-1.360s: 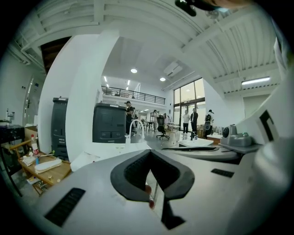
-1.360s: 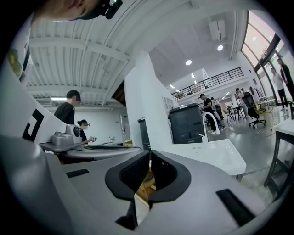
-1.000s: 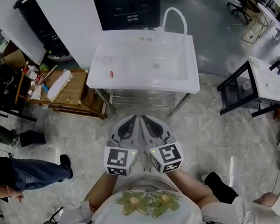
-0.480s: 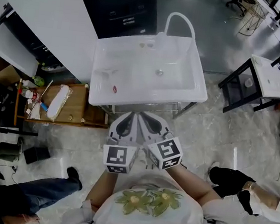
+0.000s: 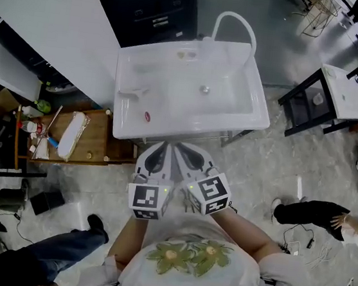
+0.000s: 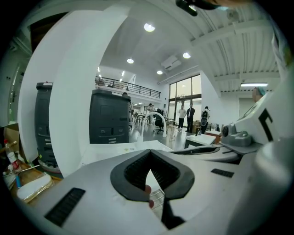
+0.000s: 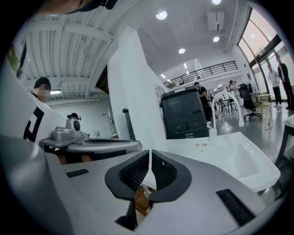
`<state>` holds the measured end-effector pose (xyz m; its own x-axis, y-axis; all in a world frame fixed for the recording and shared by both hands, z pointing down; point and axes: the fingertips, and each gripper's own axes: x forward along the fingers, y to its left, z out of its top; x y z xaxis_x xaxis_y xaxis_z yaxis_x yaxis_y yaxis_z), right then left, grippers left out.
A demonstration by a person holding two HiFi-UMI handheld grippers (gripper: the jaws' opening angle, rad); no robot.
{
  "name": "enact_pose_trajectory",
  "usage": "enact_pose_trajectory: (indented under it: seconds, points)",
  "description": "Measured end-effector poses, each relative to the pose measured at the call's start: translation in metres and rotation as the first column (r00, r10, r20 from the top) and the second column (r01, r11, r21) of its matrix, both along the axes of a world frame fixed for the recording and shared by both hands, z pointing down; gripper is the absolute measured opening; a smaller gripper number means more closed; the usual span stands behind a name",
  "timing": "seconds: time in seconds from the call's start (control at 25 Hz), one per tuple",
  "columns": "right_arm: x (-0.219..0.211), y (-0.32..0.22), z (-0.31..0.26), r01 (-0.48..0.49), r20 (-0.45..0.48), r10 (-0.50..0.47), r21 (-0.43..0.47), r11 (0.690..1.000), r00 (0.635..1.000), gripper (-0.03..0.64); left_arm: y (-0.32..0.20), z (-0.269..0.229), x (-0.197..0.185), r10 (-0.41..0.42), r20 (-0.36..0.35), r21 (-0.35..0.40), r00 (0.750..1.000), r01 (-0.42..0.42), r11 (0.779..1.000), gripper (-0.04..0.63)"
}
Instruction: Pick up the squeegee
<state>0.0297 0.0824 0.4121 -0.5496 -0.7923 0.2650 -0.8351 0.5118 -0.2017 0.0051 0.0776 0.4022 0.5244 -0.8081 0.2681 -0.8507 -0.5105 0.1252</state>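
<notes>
Holding both grippers close in front of my chest, I judge the pick not yet begun: nothing is grasped, and the whole reach lies ahead. The left gripper (image 5: 167, 146) has its jaws brought together, pads meeting at the tips with nothing between them. The right gripper (image 5: 182, 148), close beside it, is likewise closed to a hairline slit and empty.

Just past their tips, at twelve o'clock, stands the white sink (image 5: 194, 127). On its left deck, at about eleven o'clock, lies a pale T-shaped thing that I take for the squeegee (image 5: 133, 93), though it shows small. A little red item (image 5: 147, 116) lies near it, at its five o'clock.

What is left, as I read it, is to open one gripper, reach in, close on the squeegee and lift. Farther off, still at twelve o'clock, stands a black cabinet (image 5: 157, 7).
</notes>
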Motion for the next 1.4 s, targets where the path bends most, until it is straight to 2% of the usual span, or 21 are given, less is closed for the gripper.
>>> enact_pose_trajectory:
  seconds: [0.28,0.8,1.4]
  points:
    - [-0.004,-0.023,0.009,0.021,0.006,-0.021,-0.017,1.0,1.0,0.026,-0.022,0.013,-0.022,-0.057,0.009,-0.023,0.998,0.057,0.998,0.009]
    - [-0.029,-0.092,0.021,0.097,0.02,-0.096,-0.058,0.994,0.995,0.028,-0.083,0.009,-0.057,-0.131,0.043,0.001,0.99,0.131,0.991,0.009]
    - [-0.059,-0.152,0.063,0.141,0.044,-0.135,-0.201,0.969,0.99,0.029,-0.132,0.036,-0.088,-0.186,0.055,-0.067,0.981,0.189,0.98,0.009]
